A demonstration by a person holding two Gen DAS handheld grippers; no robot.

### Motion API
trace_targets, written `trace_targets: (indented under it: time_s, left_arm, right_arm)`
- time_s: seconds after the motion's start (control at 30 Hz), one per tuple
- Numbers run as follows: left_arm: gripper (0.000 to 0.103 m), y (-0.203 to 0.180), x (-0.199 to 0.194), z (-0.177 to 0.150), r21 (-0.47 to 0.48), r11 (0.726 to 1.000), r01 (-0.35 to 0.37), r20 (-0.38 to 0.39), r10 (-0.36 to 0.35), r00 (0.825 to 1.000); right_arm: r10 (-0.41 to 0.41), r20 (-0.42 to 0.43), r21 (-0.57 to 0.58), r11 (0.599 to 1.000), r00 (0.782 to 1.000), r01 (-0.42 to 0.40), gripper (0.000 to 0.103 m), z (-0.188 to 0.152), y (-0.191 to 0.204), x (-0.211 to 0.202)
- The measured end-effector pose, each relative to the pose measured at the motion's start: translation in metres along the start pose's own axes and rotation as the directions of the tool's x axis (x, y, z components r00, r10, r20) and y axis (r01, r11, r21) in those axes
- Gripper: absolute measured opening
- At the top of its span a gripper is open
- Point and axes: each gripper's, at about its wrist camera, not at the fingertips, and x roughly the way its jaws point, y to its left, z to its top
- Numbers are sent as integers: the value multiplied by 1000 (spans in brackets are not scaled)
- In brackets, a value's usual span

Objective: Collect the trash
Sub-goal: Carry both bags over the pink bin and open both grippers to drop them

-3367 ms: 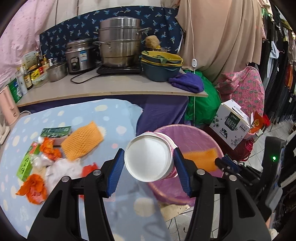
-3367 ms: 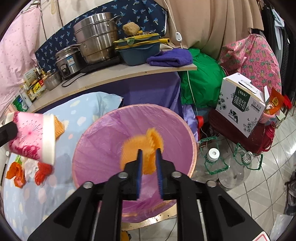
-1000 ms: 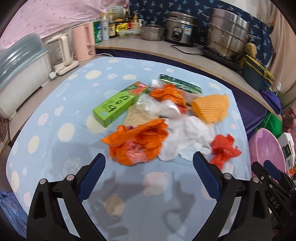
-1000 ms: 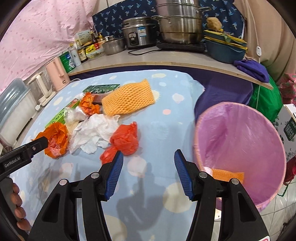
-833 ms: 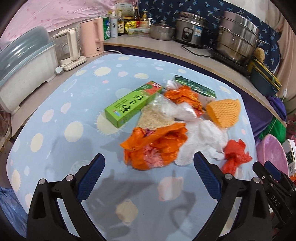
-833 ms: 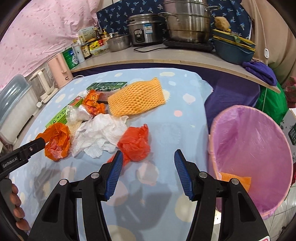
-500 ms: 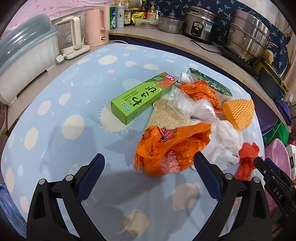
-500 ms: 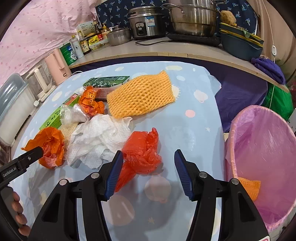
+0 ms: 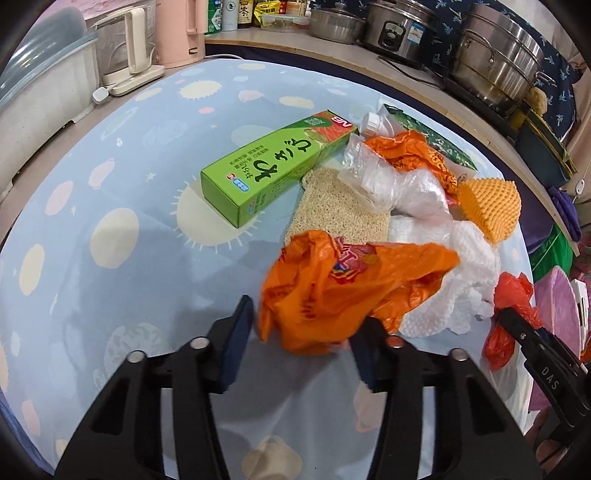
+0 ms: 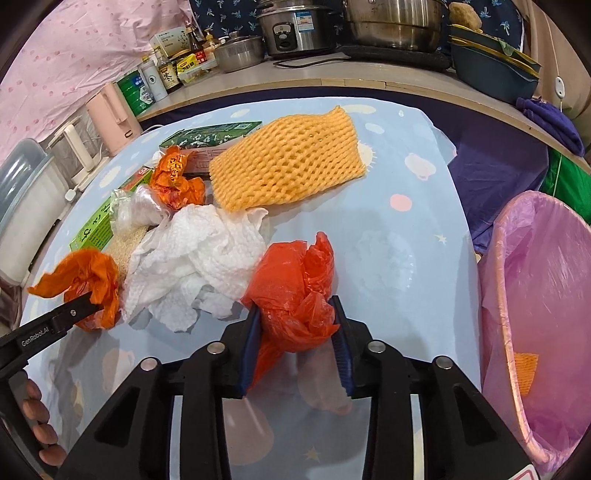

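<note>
Trash lies in a heap on the blue spotted tablecloth (image 9: 110,229). My left gripper (image 9: 303,343) has closed around the near end of a crumpled orange plastic bag (image 9: 351,280), pads touching it. My right gripper (image 10: 295,328) is shut on a red plastic bag (image 10: 295,280). Around them lie white paper towel (image 10: 199,258), orange foam net (image 10: 288,162), a green box (image 9: 273,162), clear plastic wrap (image 9: 391,181) and a smaller orange bag (image 10: 177,181). The pink-lined trash bin (image 10: 546,295) stands off the table's right edge, with an orange net piece inside.
A counter behind holds a rice cooker (image 10: 295,29), steel pots (image 9: 495,66), bottles and a pink kettle (image 10: 114,114). A white kettle (image 9: 129,44) and a plastic bin (image 9: 33,92) stand at the left. A dark green packet (image 10: 210,140) lies by the net.
Both grippers moved forward into the heap and closed from wide open: the left around the orange bag, the right onto the red bag.
</note>
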Motion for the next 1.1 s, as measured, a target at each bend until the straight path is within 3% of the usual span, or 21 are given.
trace_targets:
  time_s: [0.03,0.37,0.57,0.87,1.1]
  left_arm:
    - [33,-1,-1,-1,7,1000,3,0,-4,1000]
    - [32,-8,-39,-14,46,999,-13,55,11,998]
    - [32,-23,-73,-23,77,997,11,92,-19,996]
    - [32,-78,-108,-38,187,978,90,124,-115,986]
    - [32,-141,-119,-51,301,940,158,116,-200,973]
  right_arm:
    - [0,0,-3,1000,1000,0,29,0,1,0]
    - [7,62,-1,1000,998,-7,28,-4,-6,-37]
    - [14,113,11,1000,993,-15,28,-12,-16,-73]
    - [-39,190,78,997,981,24,28,-27,-58,-123]
    - [-122,221,162,983,968,87,28,-40,-107,-148]
